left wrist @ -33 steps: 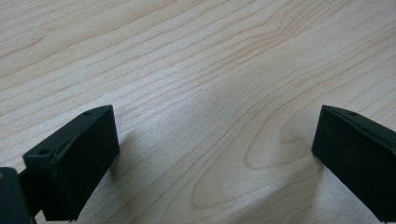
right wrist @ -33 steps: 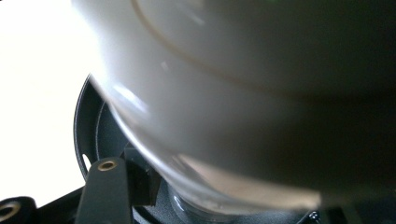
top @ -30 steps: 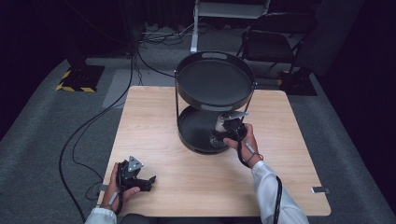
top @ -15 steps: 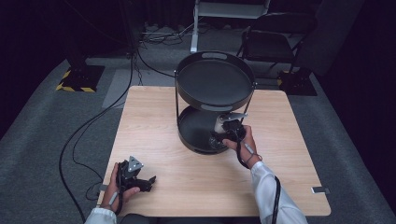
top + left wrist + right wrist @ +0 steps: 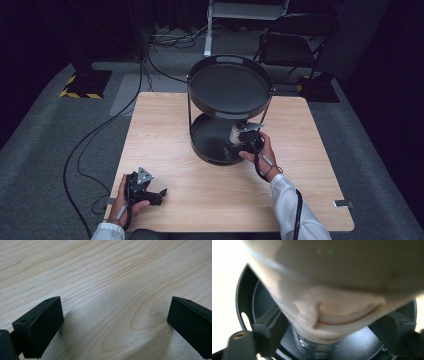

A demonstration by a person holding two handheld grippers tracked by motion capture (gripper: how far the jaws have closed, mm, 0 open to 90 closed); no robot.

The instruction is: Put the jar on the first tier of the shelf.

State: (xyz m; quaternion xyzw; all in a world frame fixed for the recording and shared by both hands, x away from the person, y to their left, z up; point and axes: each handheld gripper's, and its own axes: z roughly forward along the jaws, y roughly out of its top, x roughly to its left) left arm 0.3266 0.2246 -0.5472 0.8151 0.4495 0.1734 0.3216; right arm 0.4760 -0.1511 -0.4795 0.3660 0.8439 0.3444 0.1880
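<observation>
Two tiers on the stand (image 5: 231, 90); the right hand-held gripper (image 5: 243, 141) has barely moved, pinching a pale cup (image 5: 329, 302) over the lower tray (image 5: 210, 145). Left hand-held gripper (image 5: 145, 187) rests spread on the desk (image 5: 165, 125).

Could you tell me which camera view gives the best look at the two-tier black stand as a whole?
The high view: the stand shows both round trays and its thin posts on the table. The right gripper view shows part of its lower tray behind a blurred pale container. The left gripper view looks at bare wood.
</observation>
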